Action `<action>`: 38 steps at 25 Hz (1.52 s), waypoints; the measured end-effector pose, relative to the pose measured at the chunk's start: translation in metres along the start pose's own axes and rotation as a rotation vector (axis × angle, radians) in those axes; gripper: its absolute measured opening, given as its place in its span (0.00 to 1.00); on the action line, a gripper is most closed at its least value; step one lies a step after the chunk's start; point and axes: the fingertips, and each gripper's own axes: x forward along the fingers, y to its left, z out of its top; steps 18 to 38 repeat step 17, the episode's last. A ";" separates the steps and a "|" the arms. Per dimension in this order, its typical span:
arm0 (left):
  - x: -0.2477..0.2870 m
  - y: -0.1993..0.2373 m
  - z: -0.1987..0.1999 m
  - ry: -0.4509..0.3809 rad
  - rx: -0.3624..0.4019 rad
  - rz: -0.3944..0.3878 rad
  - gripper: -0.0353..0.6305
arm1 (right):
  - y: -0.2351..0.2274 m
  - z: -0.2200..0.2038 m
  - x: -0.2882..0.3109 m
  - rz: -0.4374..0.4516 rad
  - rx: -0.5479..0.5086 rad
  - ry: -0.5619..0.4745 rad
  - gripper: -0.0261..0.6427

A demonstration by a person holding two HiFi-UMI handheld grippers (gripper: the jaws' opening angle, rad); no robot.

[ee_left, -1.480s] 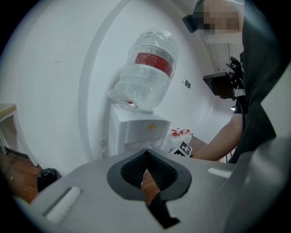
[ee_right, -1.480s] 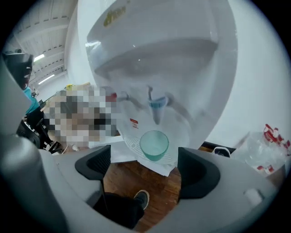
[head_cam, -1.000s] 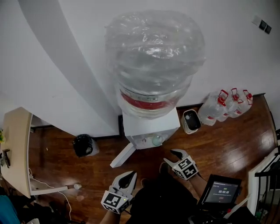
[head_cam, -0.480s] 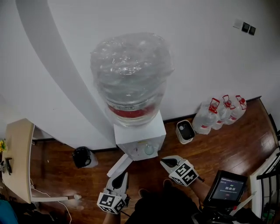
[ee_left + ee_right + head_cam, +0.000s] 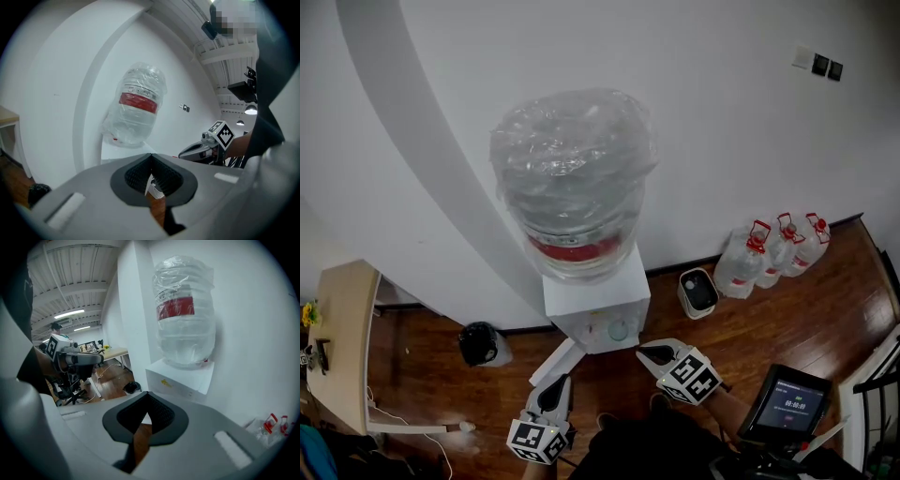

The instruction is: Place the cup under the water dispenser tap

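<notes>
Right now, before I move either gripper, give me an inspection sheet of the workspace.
Surface: dark wooden floor.
Job's things: water dispenser against the wall, wrapped bottle on top; pale round shape at its front, cannot tell if it is the cup.
Clutter: black bin, small white box, three jugs.
Grippers: left gripper and right gripper both shut, empty.
Cables: white cable by the table.
Surroundings: wall switches, screen.

Soft, even indoor light; dark fisheye vignetting around both gripper views.
</notes>
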 end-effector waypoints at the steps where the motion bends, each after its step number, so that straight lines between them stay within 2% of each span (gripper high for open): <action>1: 0.000 -0.001 0.000 -0.002 -0.002 0.002 0.02 | 0.000 0.001 -0.001 0.003 -0.004 -0.001 0.04; 38: 0.001 -0.006 -0.001 -0.005 -0.009 0.025 0.02 | 0.001 0.005 -0.001 0.025 -0.030 0.003 0.04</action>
